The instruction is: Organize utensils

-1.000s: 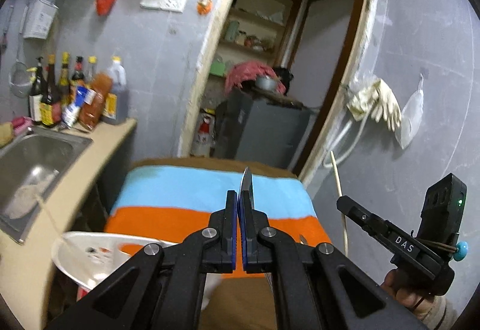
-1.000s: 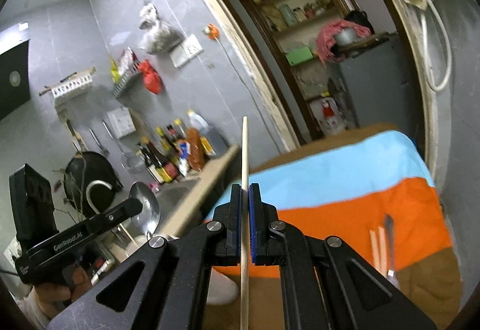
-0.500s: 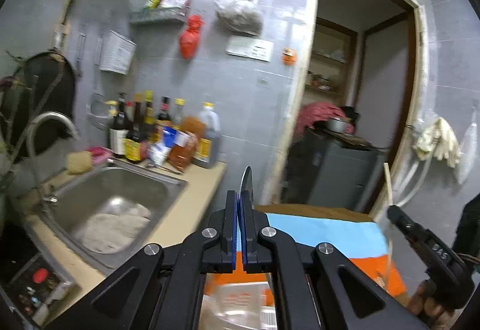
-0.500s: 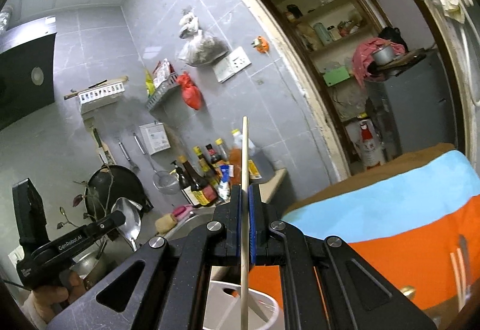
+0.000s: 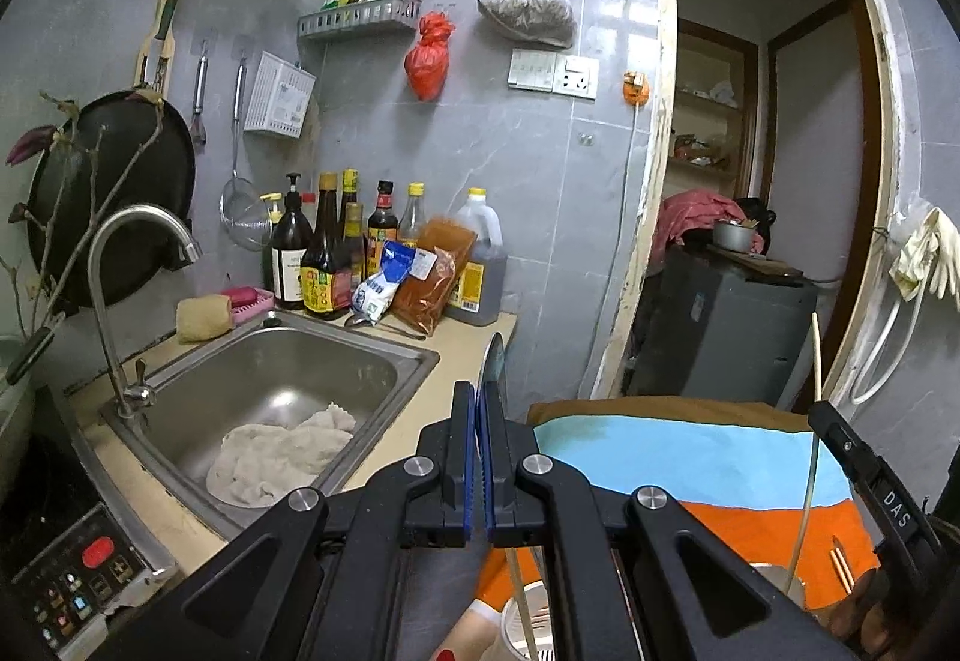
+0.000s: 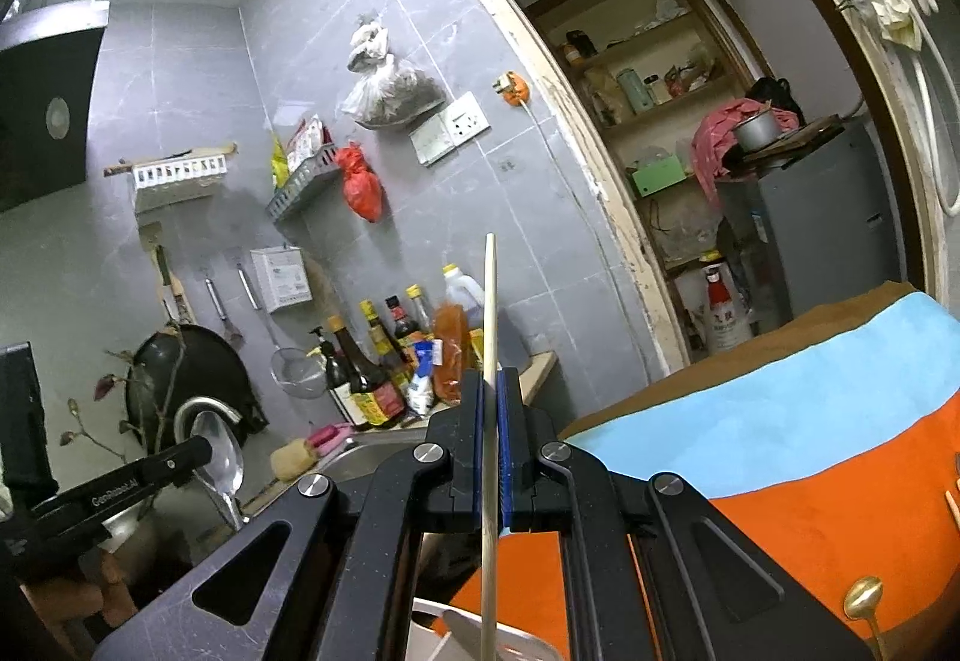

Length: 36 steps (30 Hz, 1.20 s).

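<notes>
Left gripper (image 5: 479,409) clamped on spoon (image 5: 494,361), right gripper (image 6: 492,391) on chopstick (image 6: 490,301), sink (image 5: 384,355) alongside.

Ahead of the left fingers (image 5: 462,457) and to their left, the sink (image 5: 384,355) lies open, with a cloth (image 5: 276,457) on its bottom and the faucet (image 5: 120,265) arching over its far-left rim. Bottles (image 5: 327,253) crowd the counter (image 5: 474,331) against the wall beyond. To the right of the fingers, the striped cloth (image 5: 690,457) stretches bare. Directly beneath them a white cup (image 5: 510,625) with sticks stands in the way.
</notes>
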### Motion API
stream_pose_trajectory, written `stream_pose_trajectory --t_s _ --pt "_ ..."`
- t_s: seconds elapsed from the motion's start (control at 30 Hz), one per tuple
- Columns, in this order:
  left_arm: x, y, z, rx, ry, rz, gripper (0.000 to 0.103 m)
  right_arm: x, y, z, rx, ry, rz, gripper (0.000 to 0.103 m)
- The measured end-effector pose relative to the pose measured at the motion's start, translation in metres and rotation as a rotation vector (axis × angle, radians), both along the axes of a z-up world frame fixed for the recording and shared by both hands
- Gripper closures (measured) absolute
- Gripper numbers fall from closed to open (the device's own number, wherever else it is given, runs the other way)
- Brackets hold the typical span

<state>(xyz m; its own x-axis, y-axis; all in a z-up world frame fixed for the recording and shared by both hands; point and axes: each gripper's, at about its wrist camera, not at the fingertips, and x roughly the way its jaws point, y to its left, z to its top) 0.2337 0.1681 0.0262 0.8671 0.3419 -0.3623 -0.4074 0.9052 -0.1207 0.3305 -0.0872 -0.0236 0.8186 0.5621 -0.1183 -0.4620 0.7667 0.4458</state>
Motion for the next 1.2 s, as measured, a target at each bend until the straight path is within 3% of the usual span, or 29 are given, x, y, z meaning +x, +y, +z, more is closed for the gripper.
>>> stream_pose_trajectory --t_s 0.37,0.9,1.2 --pt "0.011 -0.020 -0.016 0.069 0.026 -0.061 0.101 0.001 0.008 -0.014 -0.057 0.003 -0.021 0.099" --pt "0.010 -0.026 -0.030 0.035 0.077 -0.074 0.100 -0.004 0.009 -0.029 -0.042 -0.001 0.016 0.099" --pt "0.008 -0.026 -0.033 -0.004 0.105 -0.085 0.100 -0.012 0.013 -0.033 -0.084 0.010 0.052 0.099"
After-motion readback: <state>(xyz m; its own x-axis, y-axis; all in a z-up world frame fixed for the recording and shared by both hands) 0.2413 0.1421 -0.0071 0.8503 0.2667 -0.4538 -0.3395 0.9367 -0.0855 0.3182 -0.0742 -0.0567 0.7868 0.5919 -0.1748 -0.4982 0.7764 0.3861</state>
